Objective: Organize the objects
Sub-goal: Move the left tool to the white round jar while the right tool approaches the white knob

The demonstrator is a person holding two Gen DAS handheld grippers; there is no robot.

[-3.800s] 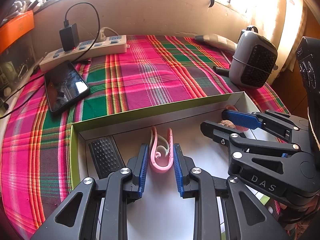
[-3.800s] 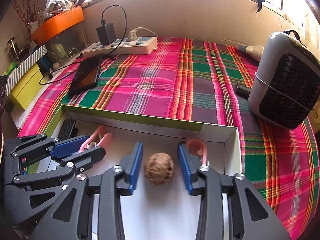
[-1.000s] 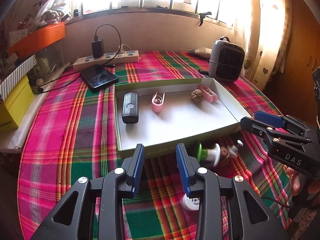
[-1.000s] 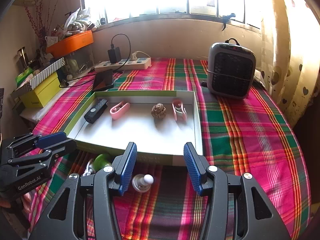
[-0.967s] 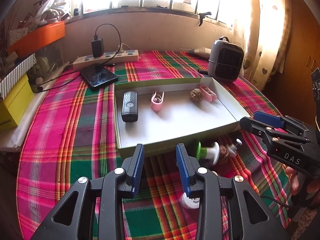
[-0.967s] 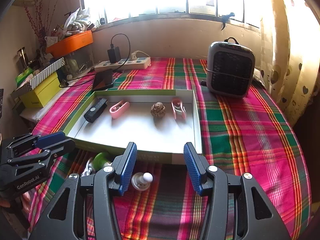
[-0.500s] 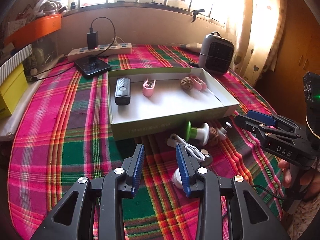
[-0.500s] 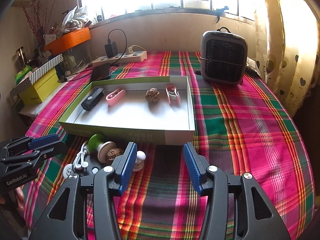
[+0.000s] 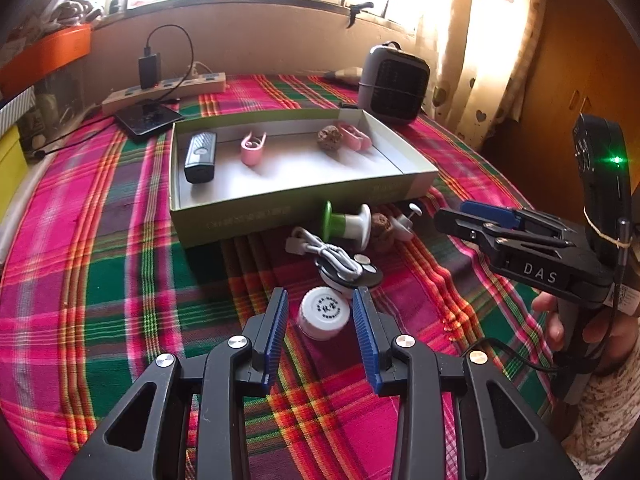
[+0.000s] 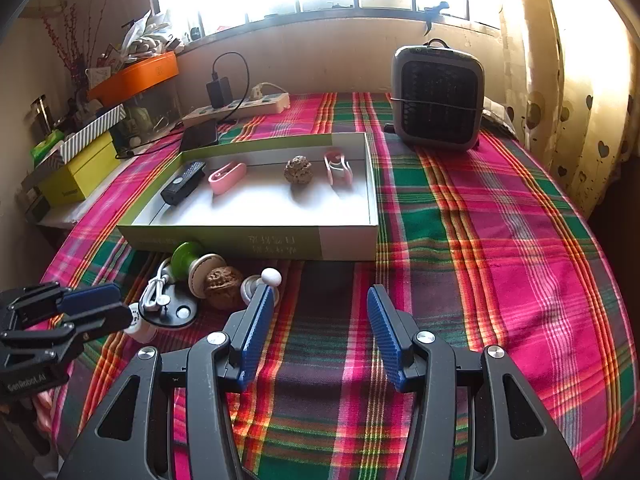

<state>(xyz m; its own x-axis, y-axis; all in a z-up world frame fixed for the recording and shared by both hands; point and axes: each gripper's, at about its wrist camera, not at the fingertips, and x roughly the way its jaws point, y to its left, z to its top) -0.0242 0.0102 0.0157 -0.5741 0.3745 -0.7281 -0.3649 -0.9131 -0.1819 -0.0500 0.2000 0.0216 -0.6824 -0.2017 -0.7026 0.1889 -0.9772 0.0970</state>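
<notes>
A shallow green-sided box (image 9: 304,204) holds a black remote (image 9: 200,157), two pink clips (image 9: 251,147) and a walnut (image 9: 330,136). Before it lie a white cap (image 9: 325,312), cable (image 9: 332,256), green-white spool (image 9: 347,222) and another walnut (image 10: 222,281).

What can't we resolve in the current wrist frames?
- White cap lettering, left view: too small to read.
- Box front print, both views: blurred, shadowed.
- White cap in right view: mostly hidden behind left gripper.
- Outside the window: blown out by glare.
- Right gripper target: nothing between its fingers.

Left gripper (image 9: 320,316) spread around white cap (image 9: 325,312), seemingly untouched.
</notes>
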